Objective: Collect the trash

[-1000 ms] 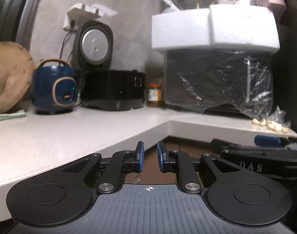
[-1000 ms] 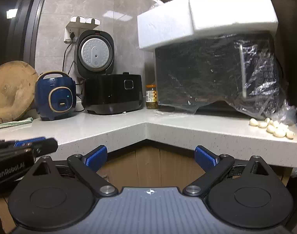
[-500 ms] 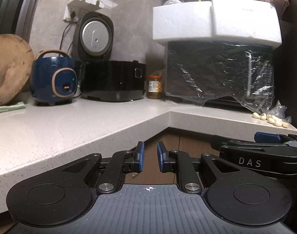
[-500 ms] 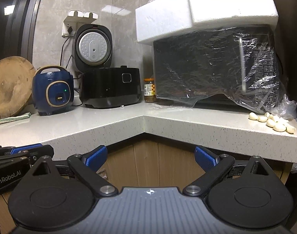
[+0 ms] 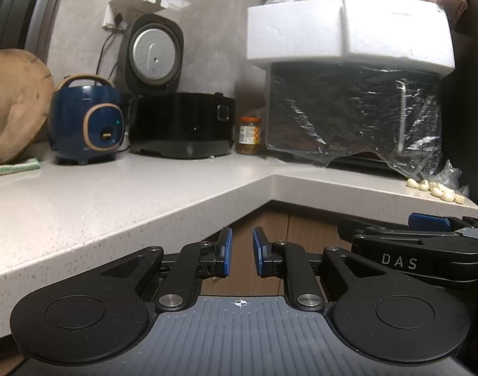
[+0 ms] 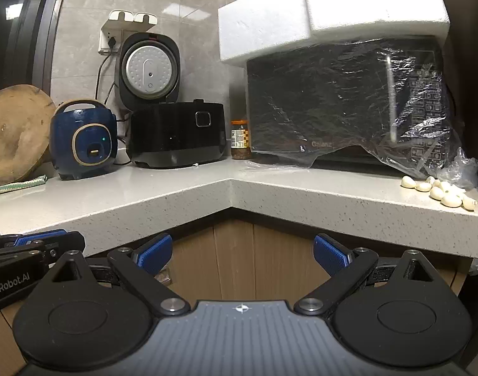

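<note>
Blue rubber pads are seen on both grippers. The L gripper (image 5: 241, 252) is held w/ jaws nearly together, a narrow gap left, nothing pinched. The R gripper (image 6: 242, 253) is held w/ jaws spread wide, also nothing between. Both are kept below the counter edge, in front of wooden cabinet doors (image 6: 239, 257).

Outward, a speckled white L-shaped counter (image 6: 163, 194) is met, its inner corner at approx 12 o'clock. In the R view, at 10 o'clock a small blue rice cooker (image 6: 83, 139) is stood, lid shut, contents not visible. Just beside it at 11 o'clock a black cooker (image 6: 177, 133) is stood w/ lid (image 6: 148, 70) swung up; the inside can't be seen from this angle. At 12 o'clock a small jar (image 6: 240, 141) w/ orange cap is tucked between the cooker and a plastic-wrapped black microwave (image 6: 342, 109); dark contents are held, kind can't be told. White foam blocks (image 6: 326, 9) are stacked on the microwave.

At 2 o'clock loose garlic cloves (image 6: 439, 189) are laid on the counter, touching a crumpled clear plastic bag (image 6: 458, 169) – the only likely trash item visible, well apart from both grippers. At 9 o'clock a round wooden board (image 6: 14, 134) is leaned, w/ a cloth (image 6: 16, 185) at its foot.
</note>
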